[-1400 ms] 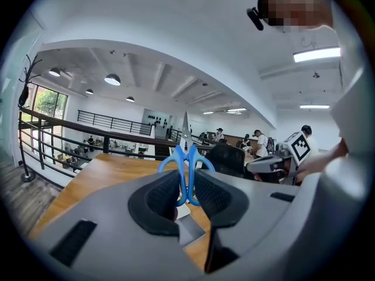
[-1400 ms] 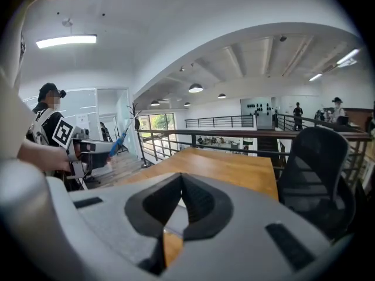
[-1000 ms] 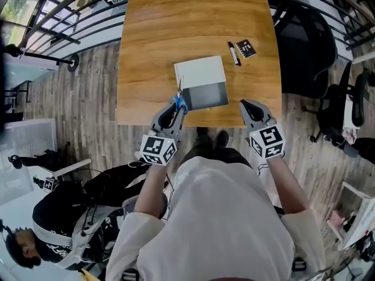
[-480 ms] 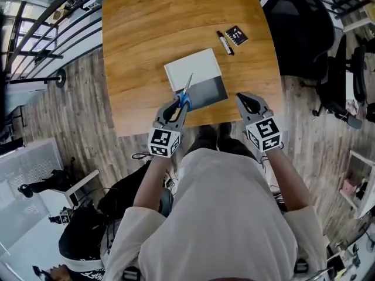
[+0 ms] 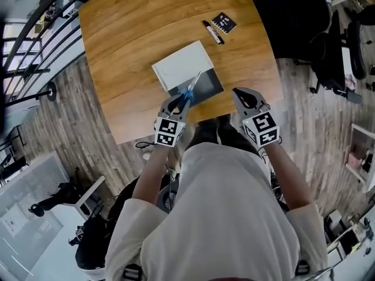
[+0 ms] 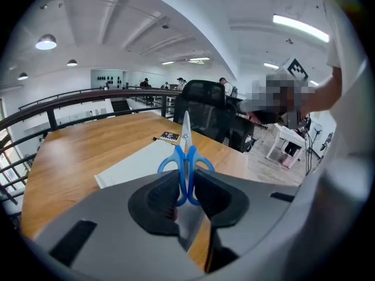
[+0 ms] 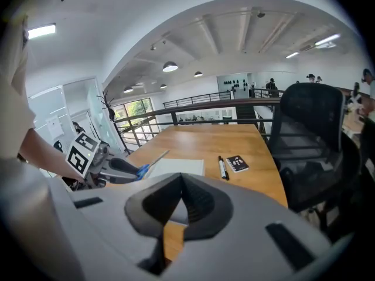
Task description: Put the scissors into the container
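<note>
The scissors have blue handles and silver blades. My left gripper is shut on the handles, and the blades point forward over the container. The container is a white box with a dark grey open part, near the table's front edge. In the left gripper view the scissors stand upright between the pads, with the container's white top beyond them. My right gripper hovers at the table's front edge, right of the container, shut with nothing in it. From the right gripper view the scissors show at the left.
A black marker and a small black card lie on the wooden table beyond the container. Black office chairs stand to the right of the table. A railing runs along the left.
My left gripper has carried the scissors rightward from the container's left edge to above it, blades now angled over the box. The right gripper has stayed beside the container.
</note>
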### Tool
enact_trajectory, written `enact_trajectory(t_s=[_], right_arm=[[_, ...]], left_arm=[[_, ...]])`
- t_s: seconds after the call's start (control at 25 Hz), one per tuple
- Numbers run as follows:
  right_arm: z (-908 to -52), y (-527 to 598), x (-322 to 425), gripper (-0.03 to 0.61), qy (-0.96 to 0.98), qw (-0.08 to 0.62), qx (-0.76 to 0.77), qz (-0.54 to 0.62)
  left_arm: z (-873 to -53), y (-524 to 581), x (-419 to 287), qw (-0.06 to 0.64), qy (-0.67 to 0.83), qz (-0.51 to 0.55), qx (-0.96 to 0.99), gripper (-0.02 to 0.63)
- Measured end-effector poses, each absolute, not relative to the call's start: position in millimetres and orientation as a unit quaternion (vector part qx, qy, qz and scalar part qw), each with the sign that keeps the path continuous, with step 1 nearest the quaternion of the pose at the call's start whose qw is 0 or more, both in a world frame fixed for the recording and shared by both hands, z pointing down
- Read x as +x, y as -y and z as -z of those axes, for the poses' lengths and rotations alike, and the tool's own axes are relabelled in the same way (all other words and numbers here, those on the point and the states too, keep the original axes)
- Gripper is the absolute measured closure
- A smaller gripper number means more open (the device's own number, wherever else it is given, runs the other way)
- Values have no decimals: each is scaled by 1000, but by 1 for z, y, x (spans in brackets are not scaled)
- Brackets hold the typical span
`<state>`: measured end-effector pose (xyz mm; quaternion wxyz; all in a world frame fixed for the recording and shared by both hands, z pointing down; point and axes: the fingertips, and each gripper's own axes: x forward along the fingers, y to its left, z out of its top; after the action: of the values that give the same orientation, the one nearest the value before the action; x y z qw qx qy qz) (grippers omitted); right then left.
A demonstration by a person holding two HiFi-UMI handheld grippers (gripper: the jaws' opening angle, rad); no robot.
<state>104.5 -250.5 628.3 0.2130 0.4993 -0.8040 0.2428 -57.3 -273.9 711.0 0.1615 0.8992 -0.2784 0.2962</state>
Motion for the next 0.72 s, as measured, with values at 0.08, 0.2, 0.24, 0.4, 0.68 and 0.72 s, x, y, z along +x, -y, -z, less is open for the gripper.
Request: enact_trajectory(t_s=[0.08,0.2,0.24,0.4,0.68,0.72], right_arm=[[-633,249,106,575,799,214,504,-248],[-640,246,107,575,793,217,508,-256],[-642,246,107,575,792,218,509,-259],[-650,242,108,575,785,218,514,-269],[-659,239,113,575,776,217,523,-278],[-660,239,114,575,775,217,524,-279]], left_arm=[[-724,274,-52,157,263,-312,899,538],[-738,275,-44,148,240,-327,902,538],[-743,275,-42,148,234,-333,902,538],[-763,274,-36,144,213,-358,898,538],[-805,270,-33,145,188,-420,876,538],[-810,270,-33,146,186,-429,872,538]])
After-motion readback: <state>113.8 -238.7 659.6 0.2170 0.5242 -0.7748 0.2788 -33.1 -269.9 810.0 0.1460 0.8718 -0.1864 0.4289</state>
